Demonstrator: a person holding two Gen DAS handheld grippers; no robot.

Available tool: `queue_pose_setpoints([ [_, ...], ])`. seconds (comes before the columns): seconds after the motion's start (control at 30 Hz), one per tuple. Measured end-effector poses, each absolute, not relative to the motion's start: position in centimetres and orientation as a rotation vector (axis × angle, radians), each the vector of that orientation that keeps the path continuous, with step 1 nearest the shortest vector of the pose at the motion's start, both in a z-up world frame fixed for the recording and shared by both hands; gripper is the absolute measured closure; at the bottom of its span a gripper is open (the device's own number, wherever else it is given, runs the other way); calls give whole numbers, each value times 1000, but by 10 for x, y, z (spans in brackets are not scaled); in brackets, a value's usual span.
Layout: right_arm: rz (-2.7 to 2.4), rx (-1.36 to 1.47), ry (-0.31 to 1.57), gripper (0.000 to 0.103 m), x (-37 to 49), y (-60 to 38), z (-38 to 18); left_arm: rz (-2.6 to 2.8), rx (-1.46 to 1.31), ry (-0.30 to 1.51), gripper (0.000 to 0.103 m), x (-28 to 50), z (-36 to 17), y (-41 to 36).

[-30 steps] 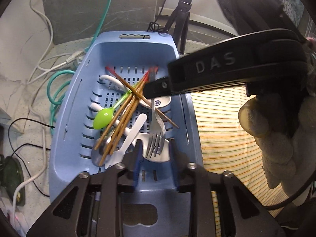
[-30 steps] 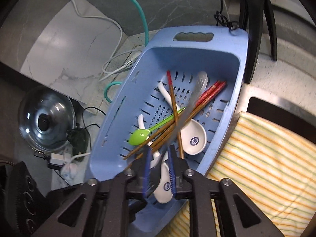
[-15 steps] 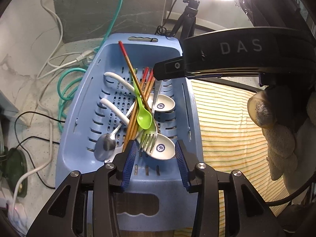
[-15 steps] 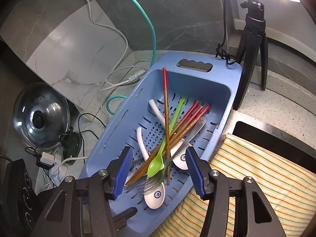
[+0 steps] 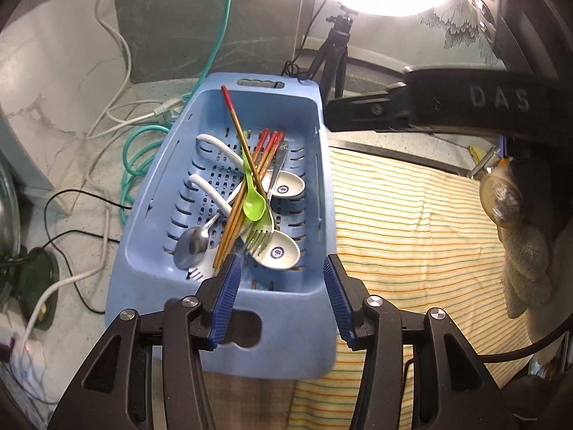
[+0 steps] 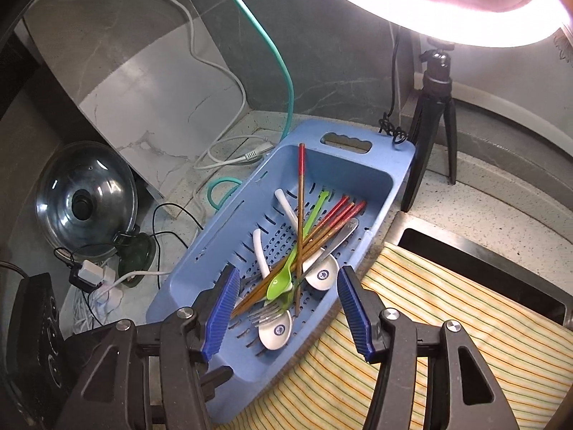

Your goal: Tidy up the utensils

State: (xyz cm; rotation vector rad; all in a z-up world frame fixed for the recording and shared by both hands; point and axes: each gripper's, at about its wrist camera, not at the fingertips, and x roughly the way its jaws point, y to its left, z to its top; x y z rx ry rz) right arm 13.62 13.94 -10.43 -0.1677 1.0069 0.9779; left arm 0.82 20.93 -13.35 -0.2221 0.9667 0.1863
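Kitchen: stone counter (image 6: 501, 186); pot lid (image 6: 86, 200)

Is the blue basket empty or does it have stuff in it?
Not empty. The blue basket holds chopsticks, a green spoon, a fork and white spoons.

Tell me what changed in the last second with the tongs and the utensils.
Both tongs, left and right, let go and pulled up; the left is opening wider. The utensils dropped back: the green spoon and one chopstick landed across the pile. The basket and striped cloth stayed put.
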Motion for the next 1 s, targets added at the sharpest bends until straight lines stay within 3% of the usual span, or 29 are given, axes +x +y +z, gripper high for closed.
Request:
queue_pose_setpoints([
  [0.53,946,-209,838,35,101,43,-73,353,-221,837,30,-27,-79,169],
  [0.77,905,-267,728,31,79,11,-57,399,-239,819,29,-40,-64,159],
  [0.83,892,-265,709,30,74,3,-53,413,-246,811,22,-44,-61,157],
  [1.0,876,-256,680,27,64,-8,-45,426,-249,800,22,-50,-55,152],
])
